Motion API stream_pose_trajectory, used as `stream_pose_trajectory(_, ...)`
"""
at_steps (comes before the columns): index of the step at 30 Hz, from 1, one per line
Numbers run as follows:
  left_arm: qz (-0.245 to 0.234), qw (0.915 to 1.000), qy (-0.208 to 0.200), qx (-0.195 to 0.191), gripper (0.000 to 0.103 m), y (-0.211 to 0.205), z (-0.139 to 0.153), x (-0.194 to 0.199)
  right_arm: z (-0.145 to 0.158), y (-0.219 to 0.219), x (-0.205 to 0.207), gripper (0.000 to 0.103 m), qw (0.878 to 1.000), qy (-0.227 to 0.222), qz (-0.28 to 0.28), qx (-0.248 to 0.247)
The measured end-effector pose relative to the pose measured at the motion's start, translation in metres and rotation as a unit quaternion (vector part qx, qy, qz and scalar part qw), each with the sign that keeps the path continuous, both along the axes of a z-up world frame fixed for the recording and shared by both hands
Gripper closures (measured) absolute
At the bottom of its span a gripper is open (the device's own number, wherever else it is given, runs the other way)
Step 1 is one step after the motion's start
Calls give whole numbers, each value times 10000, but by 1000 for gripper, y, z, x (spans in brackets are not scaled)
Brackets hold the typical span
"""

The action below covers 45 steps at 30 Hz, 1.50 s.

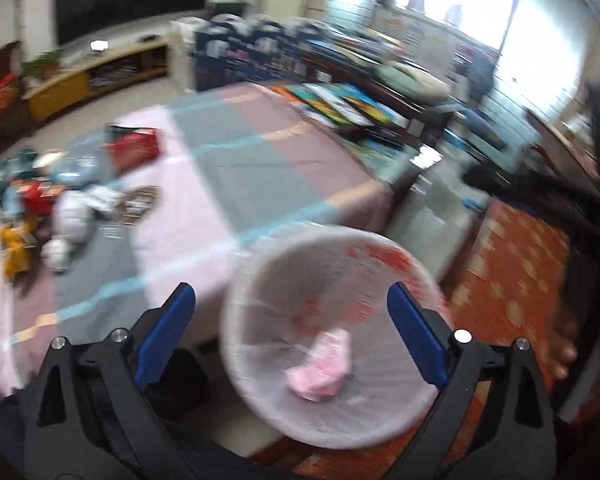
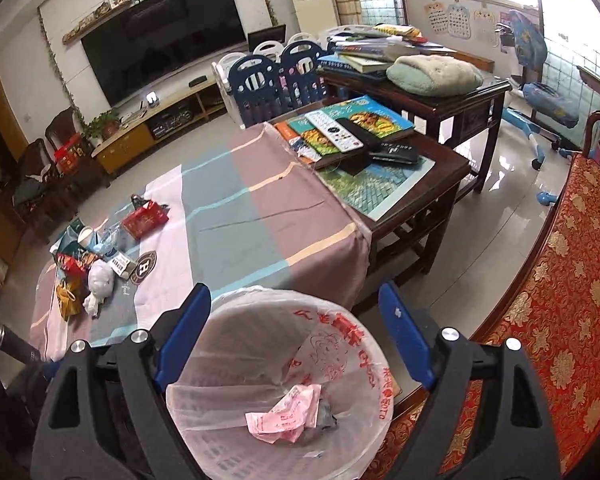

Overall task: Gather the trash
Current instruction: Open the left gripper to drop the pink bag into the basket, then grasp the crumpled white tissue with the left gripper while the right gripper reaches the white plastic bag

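While both grippers hang above it, the trash bin point(image 2: 278, 392) stands on the floor at the near edge of the table point(image 2: 236, 216), lined with a thin white bag printed in red characters too distorted to read. One crumpled pink wrapper point(image 2: 286, 412) lies at the bottom with a dark scrap beside it; no other contents are visible.

Gripper state: the left gripper point(image 1: 290, 320) is released, jaws spread wide with nothing between them. The right gripper point(image 2: 294, 320) is likewise spread and empty.

Progress: judged from these views, the task is at an early stage. One item is binned. The trash pile point(image 2: 96, 252) at the far left of the tablecloth is untouched: a red carton point(image 2: 144, 218), a paper cup point(image 2: 86, 236), crumpled white tissue point(image 2: 100, 278), yellow wrappers and a round dark coaster marked "H" point(image 2: 143, 267).

Other print, such as the books point(image 2: 348, 128) beyond the tablecloth, is not legible. The left wrist view is motion-blurred.
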<state>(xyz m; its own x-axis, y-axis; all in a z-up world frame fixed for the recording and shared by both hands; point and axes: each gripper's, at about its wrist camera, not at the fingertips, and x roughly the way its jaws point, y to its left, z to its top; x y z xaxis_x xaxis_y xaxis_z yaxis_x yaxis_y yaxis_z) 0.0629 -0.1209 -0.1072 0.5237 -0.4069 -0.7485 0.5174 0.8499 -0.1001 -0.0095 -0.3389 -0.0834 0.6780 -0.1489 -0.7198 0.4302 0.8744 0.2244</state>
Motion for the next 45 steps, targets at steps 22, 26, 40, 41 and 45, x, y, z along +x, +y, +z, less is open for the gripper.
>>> stream_pose_trajectory(22, 1967, 9749, 761, 716, 47, 155, -115, 229, -55, 42, 72, 19, 9950, 811, 520, 273)
stream_pose_trajectory(26, 1815, 9773, 798, 751, 78, 155, -125, 227, -60, 51, 88, 19, 9939, 851, 615, 326)
stream_pose_trajectory(40, 2232, 9630, 1354, -673, 79, 207, -110, 136, -80, 200, 210, 19, 9661, 651, 2366, 800)
stream_pose_trajectory(41, 2234, 9614, 1427, -739, 79, 208, -112, 137, -81, 216, 221, 19, 9606, 650, 2556, 877)
stream_pose_trajectory(45, 2186, 9606, 1535, -764, 75, 209, -117, 137, -90, 277, 257, 19, 9415, 923, 3152, 751)
